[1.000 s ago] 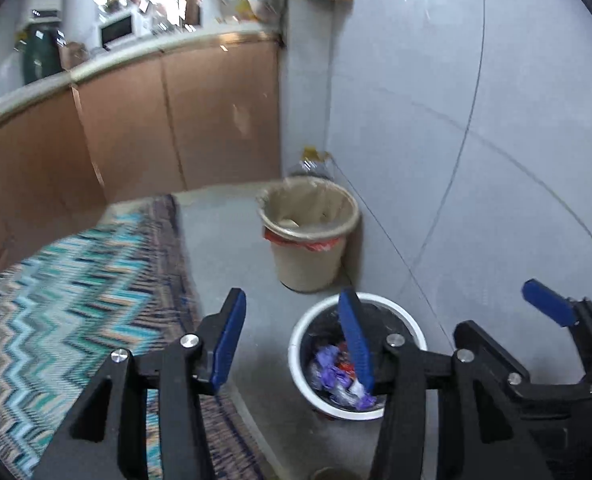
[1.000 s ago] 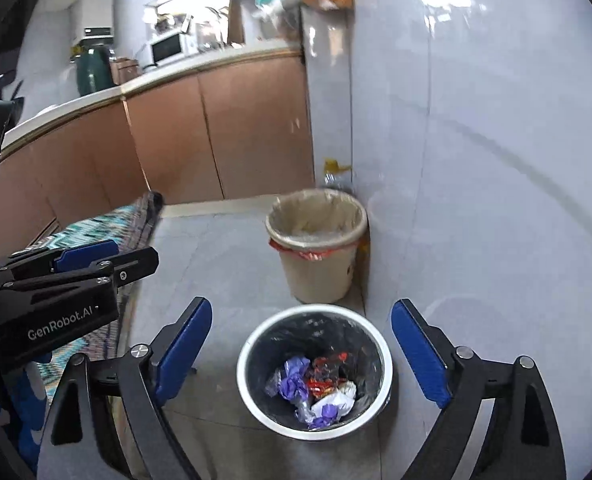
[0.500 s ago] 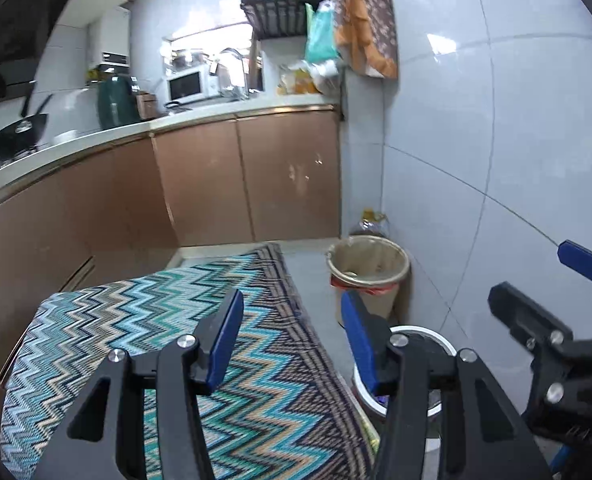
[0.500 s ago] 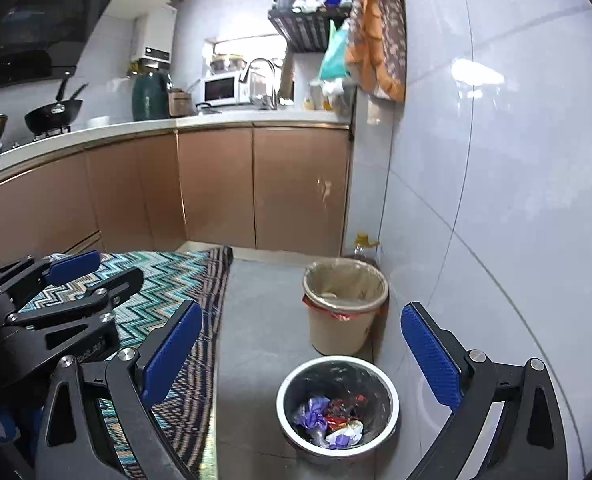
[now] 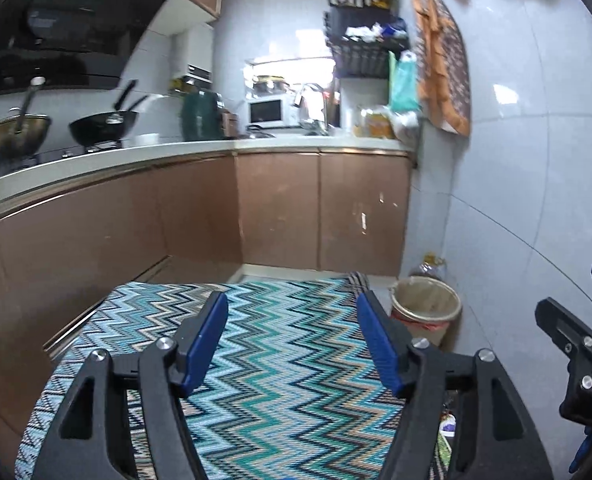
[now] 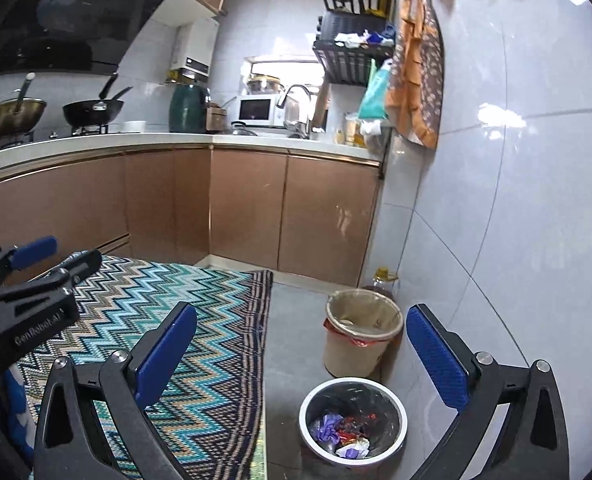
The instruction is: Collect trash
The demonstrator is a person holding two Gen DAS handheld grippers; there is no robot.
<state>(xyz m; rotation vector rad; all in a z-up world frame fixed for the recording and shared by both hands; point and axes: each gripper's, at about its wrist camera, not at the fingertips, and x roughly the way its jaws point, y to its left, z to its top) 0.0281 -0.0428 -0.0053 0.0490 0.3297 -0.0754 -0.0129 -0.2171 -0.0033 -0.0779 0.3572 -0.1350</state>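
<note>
A small round bin [image 6: 308,402] with a white rim and black liner stands on the grey floor by the wall. It holds crumpled purple, red and white wrappers [image 6: 346,434]. My right gripper [image 6: 302,340] is open and empty, raised above and behind the bin. My left gripper [image 5: 292,332] is open and empty over the zigzag rug [image 5: 272,360]. In the left wrist view only a sliver of the trash [image 5: 448,426] shows behind my right finger. A taller beige bin [image 6: 362,334] with a liner stands beyond, also in the left wrist view [image 5: 424,312].
Brown cabinets [image 6: 248,208] under a white counter [image 6: 168,140] line the left and far sides. A tiled wall [image 6: 516,200] runs along the right. An oil bottle [image 6: 382,278] stands in the corner behind the beige bin. The other gripper shows at each view's edge [image 6: 20,312].
Both grippers have risen and tilted up away from the bins. The small bin has dropped lower in the right view and almost out of the left view. Both stay open.
</note>
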